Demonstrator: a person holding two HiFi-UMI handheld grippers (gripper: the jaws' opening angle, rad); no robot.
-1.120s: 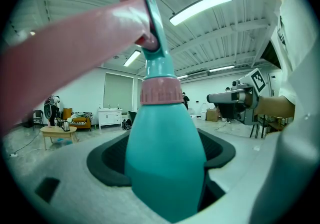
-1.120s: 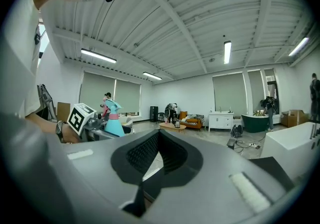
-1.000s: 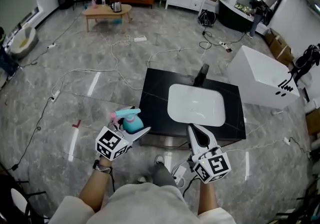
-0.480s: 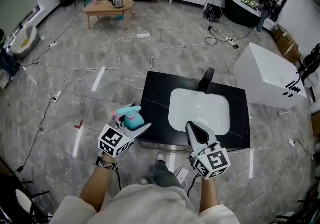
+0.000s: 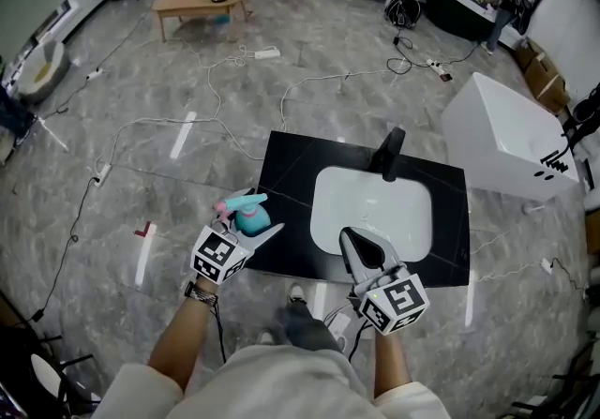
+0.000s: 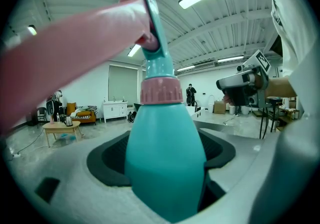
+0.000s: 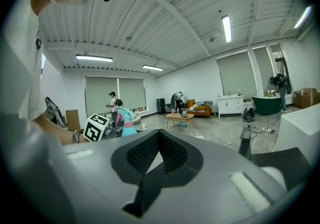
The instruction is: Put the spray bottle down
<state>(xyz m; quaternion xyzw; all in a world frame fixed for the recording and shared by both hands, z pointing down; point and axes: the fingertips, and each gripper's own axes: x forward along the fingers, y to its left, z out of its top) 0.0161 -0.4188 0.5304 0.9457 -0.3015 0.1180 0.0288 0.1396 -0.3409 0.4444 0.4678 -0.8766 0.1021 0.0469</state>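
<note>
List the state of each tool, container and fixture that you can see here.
spray bottle, upright, held off the counter, not yet set down
left tool, shut on the spray bottle
right tool, jaws together, empty
sink basin, empty

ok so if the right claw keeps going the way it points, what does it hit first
Likely the white sink basin: the shut, empty right claw aims across it, left of the black faucet. Height is hard to judge, so it may pass over instead.
</note>
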